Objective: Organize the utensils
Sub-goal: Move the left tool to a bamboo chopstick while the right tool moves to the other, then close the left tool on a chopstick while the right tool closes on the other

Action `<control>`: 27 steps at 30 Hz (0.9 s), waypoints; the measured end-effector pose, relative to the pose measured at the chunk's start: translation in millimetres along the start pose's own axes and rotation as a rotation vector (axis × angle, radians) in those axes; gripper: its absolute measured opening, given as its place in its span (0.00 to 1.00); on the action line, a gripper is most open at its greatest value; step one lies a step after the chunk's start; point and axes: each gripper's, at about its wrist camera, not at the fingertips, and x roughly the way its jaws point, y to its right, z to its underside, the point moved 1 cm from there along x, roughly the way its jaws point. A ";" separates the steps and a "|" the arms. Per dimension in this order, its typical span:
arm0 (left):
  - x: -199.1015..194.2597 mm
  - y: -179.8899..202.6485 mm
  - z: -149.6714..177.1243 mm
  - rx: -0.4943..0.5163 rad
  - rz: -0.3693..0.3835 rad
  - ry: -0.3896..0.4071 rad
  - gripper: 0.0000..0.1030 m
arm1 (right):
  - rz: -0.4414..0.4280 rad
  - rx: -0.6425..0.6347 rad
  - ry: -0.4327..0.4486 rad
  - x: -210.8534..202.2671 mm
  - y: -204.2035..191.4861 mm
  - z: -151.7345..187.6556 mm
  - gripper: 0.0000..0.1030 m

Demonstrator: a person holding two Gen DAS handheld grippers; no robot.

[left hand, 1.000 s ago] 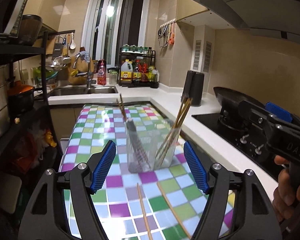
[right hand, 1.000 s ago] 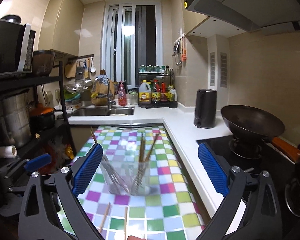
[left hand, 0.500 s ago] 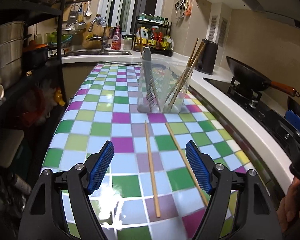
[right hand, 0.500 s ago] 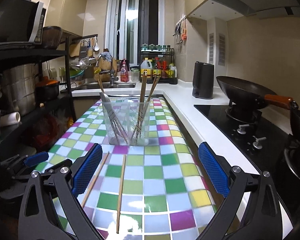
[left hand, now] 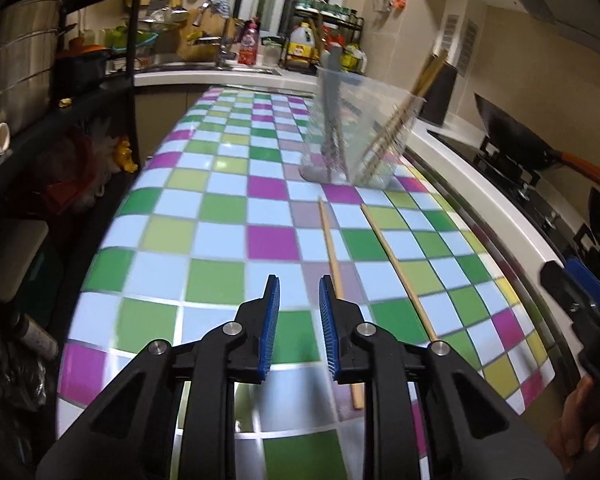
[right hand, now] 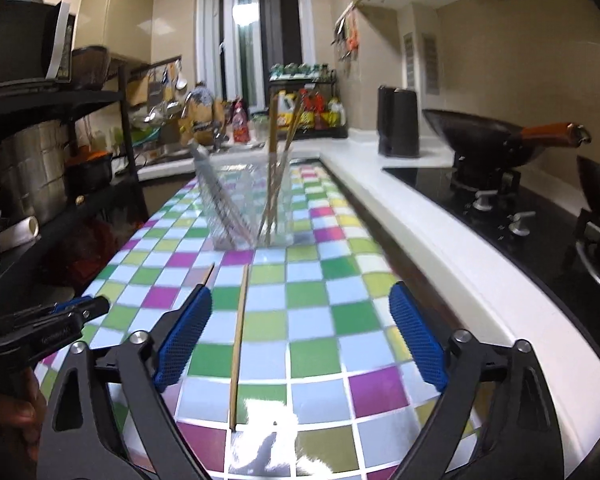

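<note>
Two loose chopsticks (left hand: 330,248) lie on the checkered table (left hand: 204,216): just right of the narrowed, empty left tongs (left hand: 299,296), which just closed in, one between the wide right tongs (right hand: 300,316).

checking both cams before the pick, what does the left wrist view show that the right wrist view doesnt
Only the left wrist view: both loose chopsticks in full, the left chopstick running under the left gripper, whose narrow gap holds nothing, and the right chopstick beside it.

Only the right wrist view: the right gripper open wide over the right chopstick, and the whole black kettle.

Both: the checkered tabletop, the clear utensil holder with chopsticks standing in it, the wok, the sink area behind.
</note>
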 end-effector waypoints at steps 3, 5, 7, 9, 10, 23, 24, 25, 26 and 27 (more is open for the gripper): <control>5.4 13.1 9.0 0.042 0.012 -0.018 0.20 | -0.027 -0.013 -0.053 8.2 -7.9 13.5 0.68; 8.6 19.7 15.1 0.064 0.008 -0.027 0.20 | -0.043 -0.029 -0.078 12.0 -13.6 21.8 0.64; 10.8 22.6 20.3 0.074 0.004 -0.037 0.20 | -0.045 -0.042 -0.092 16.0 -16.4 29.0 0.61; 11.9 24.6 24.9 0.079 0.006 -0.047 0.20 | -0.047 -0.040 -0.112 22.5 -17.0 36.1 0.58; 12.4 25.3 26.1 0.084 0.003 -0.049 0.20 | -0.049 -0.039 -0.122 25.1 -17.4 39.6 0.56; 25.0 33.6 36.4 0.115 -0.016 -0.087 0.29 | -0.074 -0.073 -0.226 49.9 -23.5 70.0 0.52; 26.1 34.1 37.5 0.118 -0.018 -0.090 0.29 | -0.067 -0.077 -0.234 51.6 -23.1 72.0 0.52; 26.9 34.4 38.5 0.122 -0.020 -0.094 0.29 | -0.062 -0.077 -0.241 52.9 -22.6 73.3 0.51; 27.8 35.1 39.9 0.127 -0.023 -0.099 0.29 | -0.061 -0.075 -0.245 53.7 -21.6 75.0 0.51; 28.7 35.7 41.1 0.129 -0.025 -0.103 0.29 | -0.058 -0.076 -0.239 52.8 -21.3 75.4 0.50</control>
